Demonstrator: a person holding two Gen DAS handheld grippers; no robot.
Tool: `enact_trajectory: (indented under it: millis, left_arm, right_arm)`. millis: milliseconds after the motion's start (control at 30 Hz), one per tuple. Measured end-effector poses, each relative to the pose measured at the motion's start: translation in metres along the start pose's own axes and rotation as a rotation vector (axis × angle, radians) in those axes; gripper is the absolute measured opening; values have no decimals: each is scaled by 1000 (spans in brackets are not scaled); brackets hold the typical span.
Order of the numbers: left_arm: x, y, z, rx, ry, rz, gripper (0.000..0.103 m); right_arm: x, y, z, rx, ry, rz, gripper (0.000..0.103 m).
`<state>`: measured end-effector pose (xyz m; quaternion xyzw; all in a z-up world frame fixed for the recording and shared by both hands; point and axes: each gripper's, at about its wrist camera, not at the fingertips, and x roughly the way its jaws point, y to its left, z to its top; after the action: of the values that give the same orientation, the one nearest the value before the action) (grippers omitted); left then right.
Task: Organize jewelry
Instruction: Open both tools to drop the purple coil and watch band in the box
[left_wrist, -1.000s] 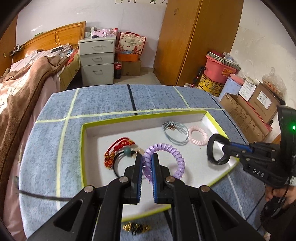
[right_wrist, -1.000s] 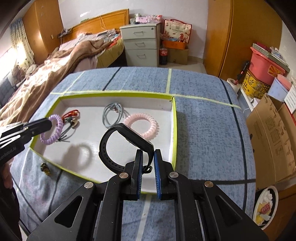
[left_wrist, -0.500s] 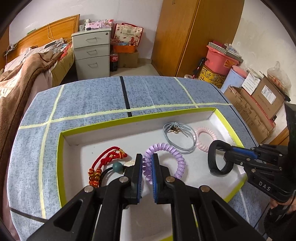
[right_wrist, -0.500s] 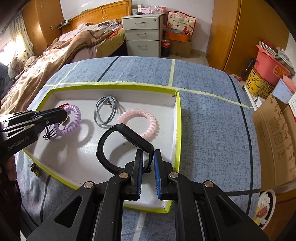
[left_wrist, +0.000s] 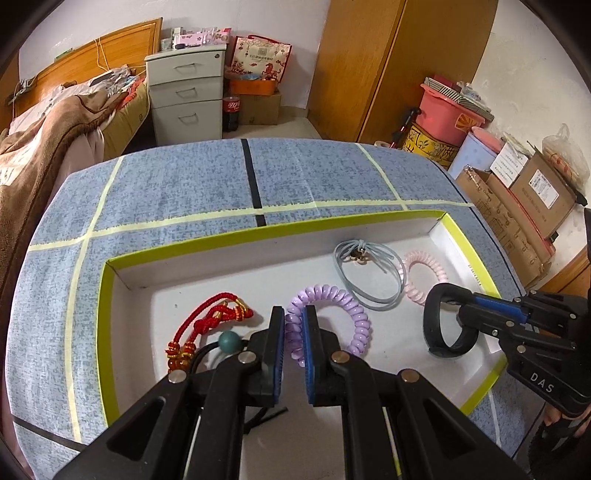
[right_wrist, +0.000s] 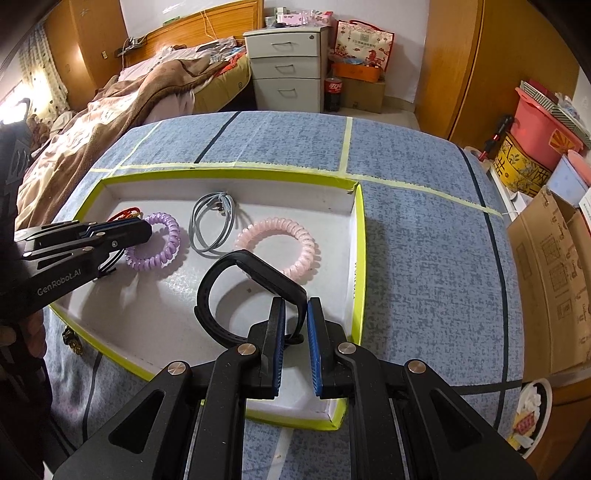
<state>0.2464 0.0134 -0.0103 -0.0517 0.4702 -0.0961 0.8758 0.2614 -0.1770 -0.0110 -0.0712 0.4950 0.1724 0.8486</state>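
Nearest: left claw (left_wrist: 293, 345) clenched on purple coil (left_wrist: 354, 317), right claw (right_wrist: 295, 332) clenched on black band (right_wrist: 221, 291), both low over the tray (right_wrist: 360, 258), apparently for setting down. Beyond, already in the tray: red cord (left_wrist: 207, 321), grey tie (left_wrist: 369, 273), pink coil (left_wrist: 424, 266).

The left tongs (left_wrist: 293, 343) carried the purple coil band (left_wrist: 354, 314) from the tray's (left_wrist: 107, 295) near-left edge inward, lower over its floor.

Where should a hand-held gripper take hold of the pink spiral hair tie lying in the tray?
Pinch across the coil of the pink spiral hair tie on its far arc, coming from above: it lies flat, and the black band overhangs its near edge.
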Motion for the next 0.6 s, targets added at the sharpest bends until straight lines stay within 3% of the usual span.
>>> enact_trajectory:
  millis: [333, 467, 533, 600]
  left_arm:
    - [1, 3, -1, -18, 5, -14, 11]
    - [-4, 1, -1, -18, 0, -15, 13]
    - [-8, 2, -1, -25, -10, -25, 30]
    - [-12, 3, -1, -38, -17, -30, 35]
  right_arm:
    - [0, -5, 1, 14, -11, 16, 14]
    - [-3, -5, -1, 25, -28, 30, 20]
    - [-5, -4, -1, 27, -32, 34, 29]
    - [-6, -4, -2, 29, -38, 35, 40]
